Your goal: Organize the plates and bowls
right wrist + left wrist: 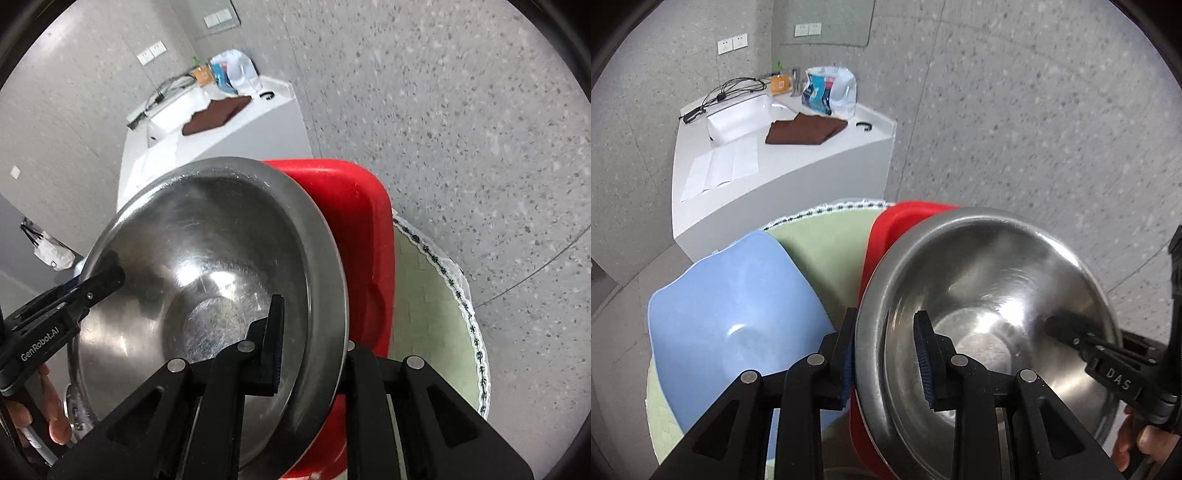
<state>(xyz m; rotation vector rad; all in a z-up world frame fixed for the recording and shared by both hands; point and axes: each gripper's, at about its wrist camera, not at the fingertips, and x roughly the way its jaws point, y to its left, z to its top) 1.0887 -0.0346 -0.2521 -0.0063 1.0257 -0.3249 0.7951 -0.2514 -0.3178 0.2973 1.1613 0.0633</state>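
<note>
Left wrist view has the left gripper [886, 347] clamped on the near rim of an empty steel bowl [990, 295], with the right gripper [1067, 332] pinching its far rim; a red basin [886, 236] sits just under the bowl, and an empty blue bowl [735, 314] rests beside it on a green mat [827, 243]. Right wrist view shows the right gripper [314, 339] clenched over the steel bowl's [207, 258] rim above the red basin [354, 229], nothing inside either.
</note>
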